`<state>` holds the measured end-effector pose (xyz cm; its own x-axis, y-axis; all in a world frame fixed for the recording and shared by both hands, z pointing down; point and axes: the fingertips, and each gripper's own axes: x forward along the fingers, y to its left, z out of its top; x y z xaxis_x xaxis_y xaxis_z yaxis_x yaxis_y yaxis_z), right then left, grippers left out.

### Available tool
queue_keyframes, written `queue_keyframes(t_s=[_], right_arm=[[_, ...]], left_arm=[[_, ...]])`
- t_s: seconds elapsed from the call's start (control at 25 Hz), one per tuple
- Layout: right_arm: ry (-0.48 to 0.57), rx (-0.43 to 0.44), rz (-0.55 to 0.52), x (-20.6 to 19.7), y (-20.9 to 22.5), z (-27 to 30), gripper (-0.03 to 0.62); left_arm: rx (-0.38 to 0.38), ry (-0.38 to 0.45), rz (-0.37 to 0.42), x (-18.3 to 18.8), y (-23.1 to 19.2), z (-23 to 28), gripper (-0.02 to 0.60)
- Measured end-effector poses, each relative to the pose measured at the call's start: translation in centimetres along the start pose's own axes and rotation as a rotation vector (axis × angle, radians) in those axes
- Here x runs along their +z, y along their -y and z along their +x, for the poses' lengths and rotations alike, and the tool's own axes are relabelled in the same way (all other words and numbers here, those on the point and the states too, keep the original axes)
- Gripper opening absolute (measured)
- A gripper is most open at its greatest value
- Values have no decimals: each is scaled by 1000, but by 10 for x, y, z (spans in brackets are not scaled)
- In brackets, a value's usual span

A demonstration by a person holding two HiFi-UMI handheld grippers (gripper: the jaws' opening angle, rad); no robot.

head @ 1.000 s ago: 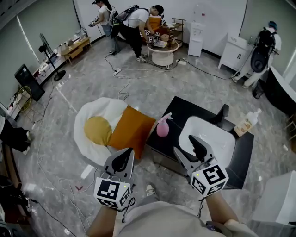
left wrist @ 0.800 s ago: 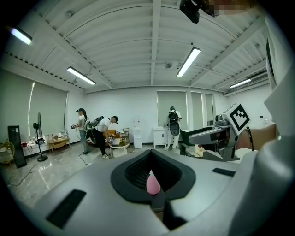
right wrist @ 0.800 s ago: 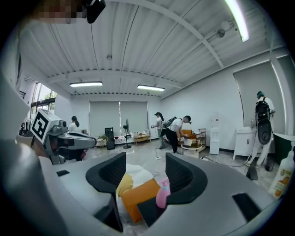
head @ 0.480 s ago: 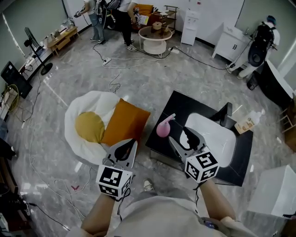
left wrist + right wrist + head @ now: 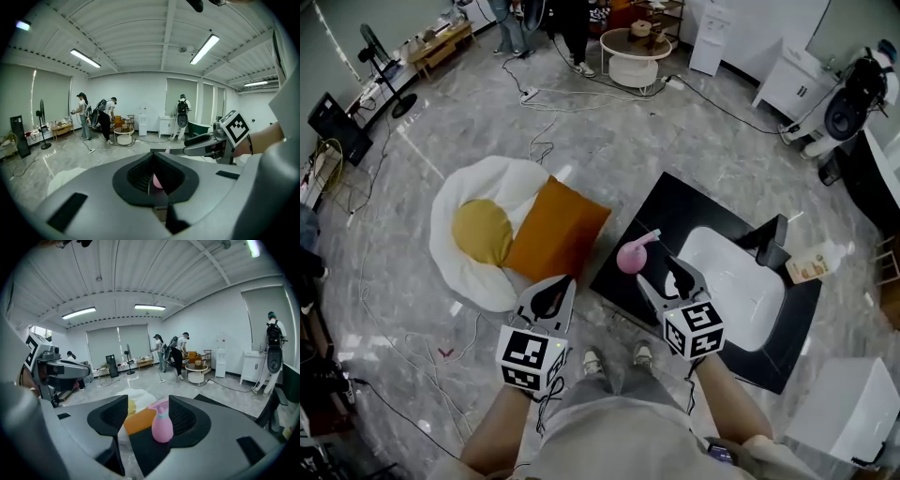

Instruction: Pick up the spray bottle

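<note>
From the head view, the pink spray bottle stands upright on the near left corner of a black table, left of the white sink set into it. The right gripper is low over the table's near edge, its jaws spread and their tips just near of the bottle, with no contact visible. The left gripper hangs further left over the floor, near the edge of an orange cushion that lies on a white egg-shaped cushion. In the left gripper view, the left gripper's jaws are pressed together with nothing between them. Only a sliver of the pink bottle shows beyond them, and the right gripper crosses the right side. In the right gripper view, the right gripper's jaws stand well apart and hold nothing. The spray bottle appears in the gap, closer to the right-hand jaw, standing on the black table with the orange cushion behind it.
</note>
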<state>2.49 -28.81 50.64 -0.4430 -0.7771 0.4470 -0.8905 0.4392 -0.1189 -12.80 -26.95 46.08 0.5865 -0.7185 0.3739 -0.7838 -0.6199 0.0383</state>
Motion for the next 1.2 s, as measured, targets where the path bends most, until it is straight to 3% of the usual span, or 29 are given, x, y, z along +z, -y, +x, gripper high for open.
queue_keyframes(t_s=[0.52,1.08,1.2], right_arm=[[-158,78,-34,-58,24,74,290],[-178,91,-59,-83,35,136,288],[-174,46,-62,-80,43,138,235]], left_arm=[[55,-79,-31,-27,-3,54,20],[70,-127,-81,-54,-9,67,20],[71,-133,-88,-57,-4,64,20]])
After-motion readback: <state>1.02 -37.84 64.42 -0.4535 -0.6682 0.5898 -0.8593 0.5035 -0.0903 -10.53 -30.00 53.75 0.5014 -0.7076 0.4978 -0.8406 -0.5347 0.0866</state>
